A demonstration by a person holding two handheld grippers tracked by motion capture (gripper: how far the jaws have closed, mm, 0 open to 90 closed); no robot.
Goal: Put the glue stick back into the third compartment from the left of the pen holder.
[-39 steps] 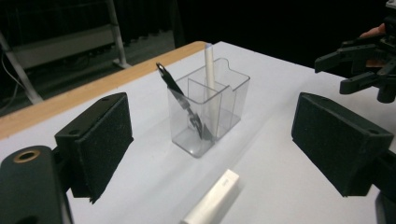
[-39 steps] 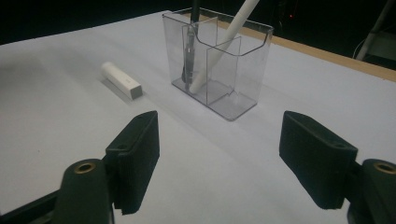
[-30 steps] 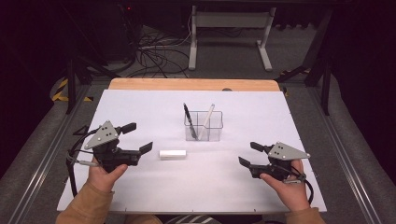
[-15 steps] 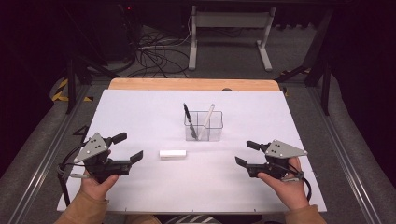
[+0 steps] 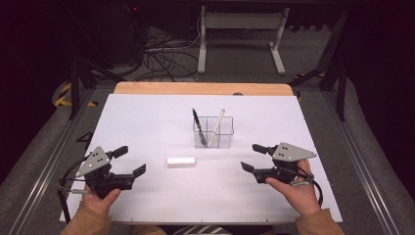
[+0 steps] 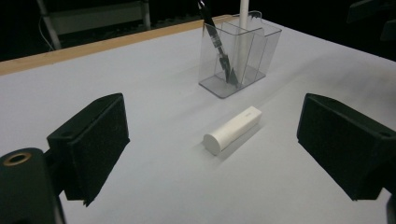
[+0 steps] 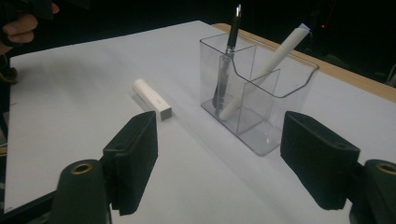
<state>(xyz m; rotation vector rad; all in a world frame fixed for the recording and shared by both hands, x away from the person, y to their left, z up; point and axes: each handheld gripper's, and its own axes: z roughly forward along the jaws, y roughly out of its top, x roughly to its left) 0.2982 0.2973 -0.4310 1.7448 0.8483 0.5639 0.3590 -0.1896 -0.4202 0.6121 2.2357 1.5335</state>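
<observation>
A clear plastic holder (image 5: 214, 132) (image 6: 239, 56) (image 7: 256, 95) with compartments stands mid-table; a black pen (image 5: 196, 125) (image 7: 226, 60) and a white pen (image 5: 217, 125) (image 7: 275, 58) lean in it. A short white stick (image 5: 180, 161) (image 6: 232, 129) (image 7: 152, 99) lies flat in front of the holder. My left gripper (image 5: 128, 161) (image 6: 212, 154) is open at the near left, jaws aimed at the stick from a distance. My right gripper (image 5: 253, 157) (image 7: 229, 163) is open at the near right, jaws toward the holder, nothing between them.
A white sheet (image 5: 147, 117) covers the table, with a wooden strip (image 5: 200, 88) along the far edge. Beyond it, cables (image 5: 161, 54) and a metal stand (image 5: 240, 39) sit on the dark floor. Rails (image 5: 49, 156) run along both table sides.
My left gripper has dropped lower and drifted toward the near left edge of the table, away from the stick. My right gripper has barely moved.
</observation>
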